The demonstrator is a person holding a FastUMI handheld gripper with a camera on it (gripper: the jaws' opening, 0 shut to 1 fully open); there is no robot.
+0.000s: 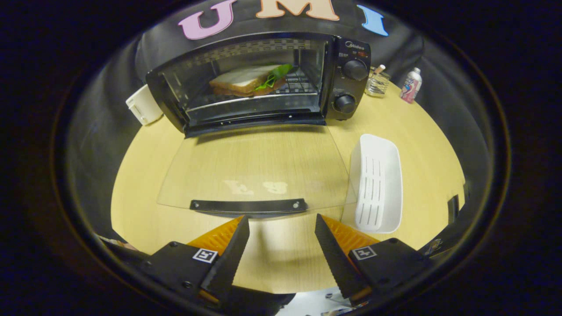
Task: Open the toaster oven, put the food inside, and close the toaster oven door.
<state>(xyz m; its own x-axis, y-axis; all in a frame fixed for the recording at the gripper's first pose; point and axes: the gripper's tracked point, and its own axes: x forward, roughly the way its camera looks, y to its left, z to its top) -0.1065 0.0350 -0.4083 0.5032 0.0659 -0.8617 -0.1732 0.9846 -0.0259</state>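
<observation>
A black toaster oven (347, 74) stands at the back of a round wooden table (145, 175). Its glass door (246, 162) lies folded down flat toward me, with the dark handle bar (248, 205) at its near edge. Inside, on the wire rack, rests a sandwich (246, 81) with green lettuce sticking out. My gripper (282, 226) is open, its fingertips just short of the door handle and a little above the table, with nothing between them.
A white slotted tray (377, 184) lies on the table right of the door. A white box (142, 105) sits left of the oven. A glass jar (377, 81) and a small can (411, 85) stand to its right.
</observation>
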